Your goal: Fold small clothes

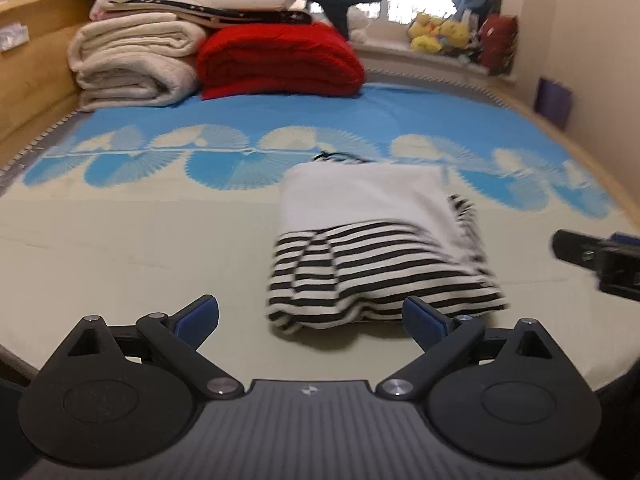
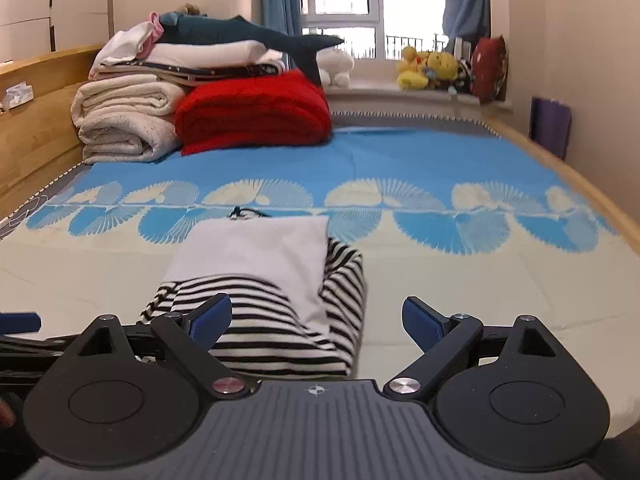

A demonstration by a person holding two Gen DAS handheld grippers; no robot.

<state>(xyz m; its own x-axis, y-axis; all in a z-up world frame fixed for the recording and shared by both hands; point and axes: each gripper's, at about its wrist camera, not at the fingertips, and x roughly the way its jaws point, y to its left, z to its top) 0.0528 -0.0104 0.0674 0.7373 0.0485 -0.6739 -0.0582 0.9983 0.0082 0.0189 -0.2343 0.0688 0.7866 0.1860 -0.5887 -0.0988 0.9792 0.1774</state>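
The garment [image 1: 376,240], striped black and white with a plain white panel folded over it, is lying as a compact bundle on the bed [image 1: 140,248], just ahead of both tools. It is looking folded, probably laid mid-bed to keep it apart from the stacks at the back. A dark cord [image 2: 244,212] is poking out at its far edge.

The left tool [image 1: 312,316] is standing wide, nothing between its blue pads, the garment's near edge lying just beyond its right pad. The right tool [image 2: 318,320] is also gaping wide and empty, with the bundle under and past its left finger; neither is gripping cloth.

Farther back, a red blanket [image 2: 256,112] and cream blankets [image 2: 124,120] are sitting stacked by the headboard, a plush shark [image 2: 248,34] on top. Plush toys [image 2: 428,68] are lining the windowsill. No readable writing or label is showing.
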